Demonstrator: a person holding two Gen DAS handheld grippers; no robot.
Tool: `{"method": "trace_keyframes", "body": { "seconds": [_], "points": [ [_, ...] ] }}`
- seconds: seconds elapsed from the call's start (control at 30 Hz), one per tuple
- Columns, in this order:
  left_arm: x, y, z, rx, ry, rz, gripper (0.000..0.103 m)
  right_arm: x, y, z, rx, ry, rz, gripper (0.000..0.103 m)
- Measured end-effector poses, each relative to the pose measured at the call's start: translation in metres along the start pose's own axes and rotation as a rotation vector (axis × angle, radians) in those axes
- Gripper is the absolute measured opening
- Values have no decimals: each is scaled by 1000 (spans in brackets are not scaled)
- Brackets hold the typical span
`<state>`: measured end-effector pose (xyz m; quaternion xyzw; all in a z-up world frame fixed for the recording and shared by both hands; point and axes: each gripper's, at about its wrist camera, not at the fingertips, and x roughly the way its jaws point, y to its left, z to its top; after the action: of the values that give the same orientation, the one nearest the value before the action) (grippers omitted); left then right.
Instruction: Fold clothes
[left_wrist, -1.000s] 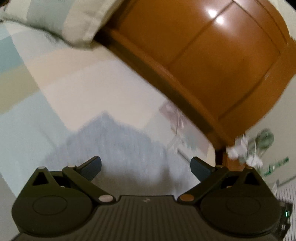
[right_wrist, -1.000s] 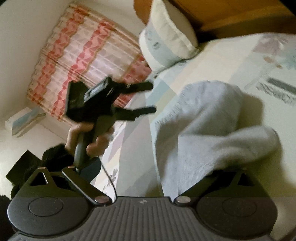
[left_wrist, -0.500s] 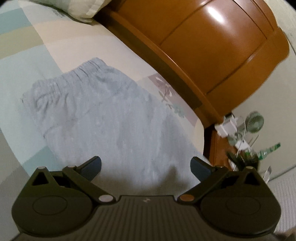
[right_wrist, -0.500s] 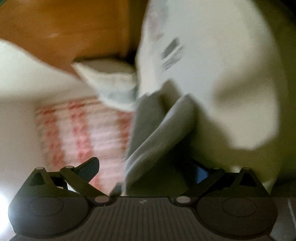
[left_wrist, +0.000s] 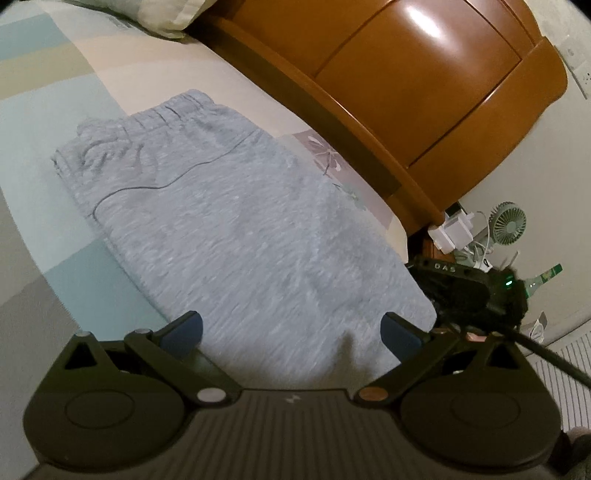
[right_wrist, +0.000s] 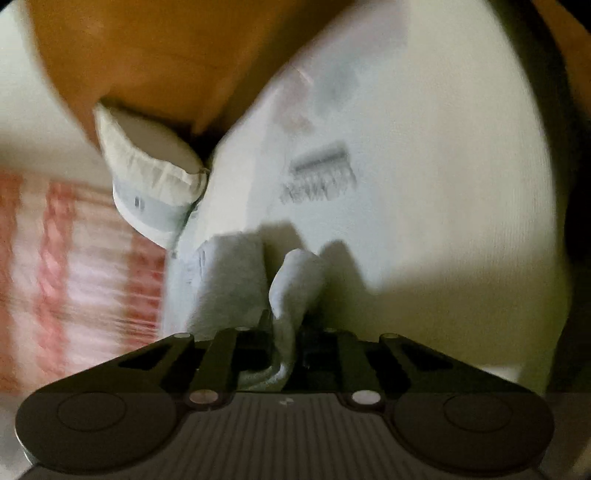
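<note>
Grey sweatpants (left_wrist: 240, 229) lie flat on the bed sheet (left_wrist: 55, 74), waistband at the far end. My left gripper (left_wrist: 291, 325) hangs open over their near end, with nothing pinched between its fingers. The black body of the right gripper (left_wrist: 469, 288) sits at the pants' right near corner. In the right wrist view my right gripper (right_wrist: 284, 325) has its jaws closing, and they pinch a raised fold of the grey cloth (right_wrist: 295, 280). The rest of the pants (right_wrist: 229, 280) lies to the left of that fold.
A wooden headboard (left_wrist: 388, 74) runs along the far side of the bed, with a pillow (left_wrist: 155, 14) at the top left. Beside the bed are a small fan (left_wrist: 508, 223), chargers and a green bottle (left_wrist: 546, 275). A red-striped curtain (right_wrist: 74, 258) hangs at the left.
The right gripper's jaws went from wide open to pinched on a fold of the grey cloth, and its view rolled. The left view swung onto the pants, and the right gripper came in at its right.
</note>
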<state>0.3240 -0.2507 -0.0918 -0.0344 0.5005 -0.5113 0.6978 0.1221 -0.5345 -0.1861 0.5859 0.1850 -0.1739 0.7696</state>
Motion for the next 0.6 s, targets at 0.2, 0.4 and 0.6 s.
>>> {"method": "trace_keyframes", "body": {
  "seconds": [0.2, 0.4, 0.6],
  "points": [
    [0, 0, -2, 15, 4, 2, 102, -30, 32, 19, -378, -202, -119, 13],
    [0, 1, 0, 17, -6, 21, 102, -26, 2, 35, -388, -184, -267, 20],
    [-10, 3, 4, 29, -51, 62, 102, -48, 9, 24, -450, -297, -346, 43]
  ]
}}
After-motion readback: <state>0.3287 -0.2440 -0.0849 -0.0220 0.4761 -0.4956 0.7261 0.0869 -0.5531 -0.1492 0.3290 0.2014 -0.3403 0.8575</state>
